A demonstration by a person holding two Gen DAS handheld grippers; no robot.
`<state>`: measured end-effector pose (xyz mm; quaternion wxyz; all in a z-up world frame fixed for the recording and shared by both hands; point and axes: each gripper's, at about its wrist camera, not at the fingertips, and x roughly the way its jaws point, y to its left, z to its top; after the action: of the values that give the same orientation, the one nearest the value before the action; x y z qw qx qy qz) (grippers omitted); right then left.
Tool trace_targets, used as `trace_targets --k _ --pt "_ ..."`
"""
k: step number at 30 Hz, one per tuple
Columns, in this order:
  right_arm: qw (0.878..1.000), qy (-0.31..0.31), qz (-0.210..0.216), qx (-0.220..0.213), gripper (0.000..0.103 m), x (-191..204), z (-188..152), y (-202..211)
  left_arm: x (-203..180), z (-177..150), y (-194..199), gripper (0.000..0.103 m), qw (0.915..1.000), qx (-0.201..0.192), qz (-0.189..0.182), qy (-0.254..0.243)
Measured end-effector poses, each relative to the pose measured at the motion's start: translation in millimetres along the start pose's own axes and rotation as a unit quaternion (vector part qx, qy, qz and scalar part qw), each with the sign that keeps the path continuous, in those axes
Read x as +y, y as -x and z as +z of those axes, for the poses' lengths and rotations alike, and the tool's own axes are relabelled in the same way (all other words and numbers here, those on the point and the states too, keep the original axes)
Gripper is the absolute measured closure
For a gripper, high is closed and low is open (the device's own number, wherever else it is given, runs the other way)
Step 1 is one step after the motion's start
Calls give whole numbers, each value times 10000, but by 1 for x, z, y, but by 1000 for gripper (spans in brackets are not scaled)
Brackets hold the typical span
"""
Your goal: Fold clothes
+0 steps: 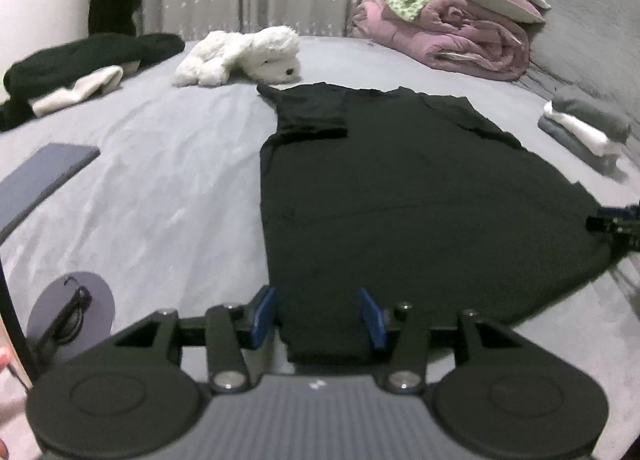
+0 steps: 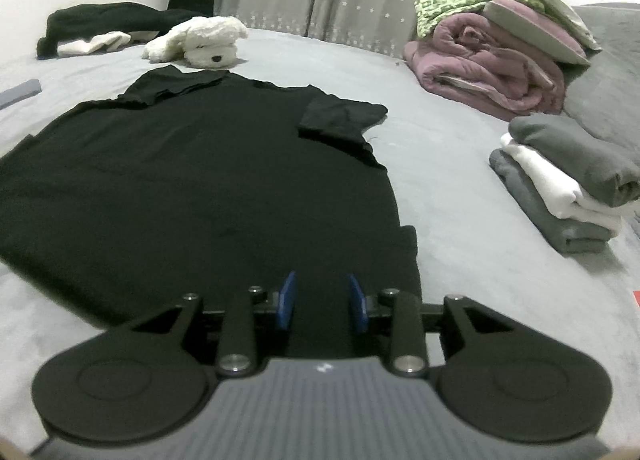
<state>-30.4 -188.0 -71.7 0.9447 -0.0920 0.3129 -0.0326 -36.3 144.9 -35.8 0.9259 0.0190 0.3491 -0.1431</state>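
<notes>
A black T-shirt lies flat on the grey bed sheet, both sleeves folded in onto the body. My left gripper is open at the shirt's near left hem corner, with the cloth lying between its blue pads. My right gripper is open at the near right hem corner of the shirt, cloth between its blue pads too. The right gripper also shows at the right edge of the left wrist view.
A white plush dog lies beyond the collar. A pink duvet with green cloth is at the back right. A stack of folded grey and white clothes sits right. Dark clothes and a grey board lie left.
</notes>
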Motion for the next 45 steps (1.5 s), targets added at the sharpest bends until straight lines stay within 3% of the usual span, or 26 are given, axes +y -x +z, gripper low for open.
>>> trace_targets --k 21,29,33,39,42,45 --pt "9995 87 -299 -21 64 20 -3 4 -17 10 9 49 9996 -21 -281 -91" --pt "9995 -110 -279 -14 58 19 4 8 -11 4 5 45 9993 233 -248 -133" --pt "9980 -575 -227 110 52 1 10 10 1 4 3 44 9988 374 -309 9" --pt "9872 -1533 -144 414 51 -39 15 16 23 7 0 44 9945 622 -567 621" --pt "9771 -2026 -80 643 51 -61 11 18 30 6 2 44 9914 704 -685 869" --pt "9584 -2720 180 845 50 -85 1 23 39 3 8 44 9864 795 -810 1188"
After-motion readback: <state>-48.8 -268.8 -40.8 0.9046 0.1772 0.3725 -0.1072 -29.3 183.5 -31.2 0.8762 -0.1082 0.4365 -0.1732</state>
